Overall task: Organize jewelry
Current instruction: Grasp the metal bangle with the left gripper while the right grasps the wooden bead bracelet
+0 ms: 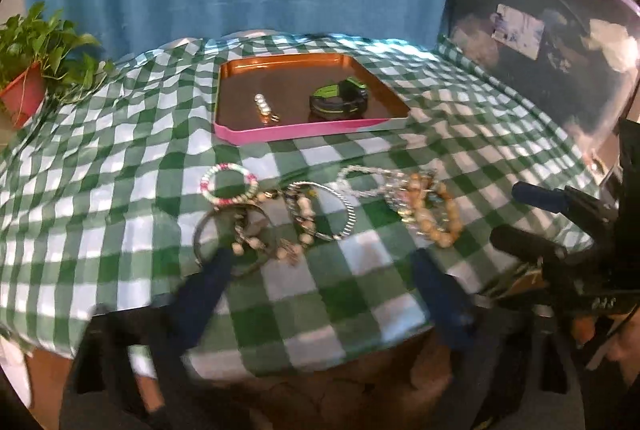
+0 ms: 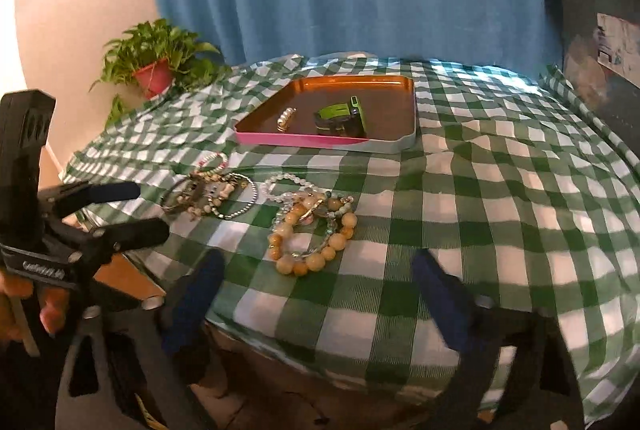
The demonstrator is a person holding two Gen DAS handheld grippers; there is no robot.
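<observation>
Left gripper [image 1: 320, 286]: held wide open, empty
Right gripper [image 2: 320, 286]: wide open, empty
Tray [image 1: 280, 135]: watch [image 1: 338, 99], pearl piece [image 1: 264, 106], possibly a clip
Bracelets [image 2: 312, 226]: heaped on cloth [image 2: 480, 210]

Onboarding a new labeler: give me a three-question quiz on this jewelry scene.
1. True or false: the tray already holds a pearl piece and a green-and-black item.
2. Which is nearer the right gripper: A) the amber bead bracelet B) the potted plant?
3. Fill in: both grippers, including the left gripper, are ____ and hold nothing.

Key: 1 true; 2 A; 3 open.
</observation>
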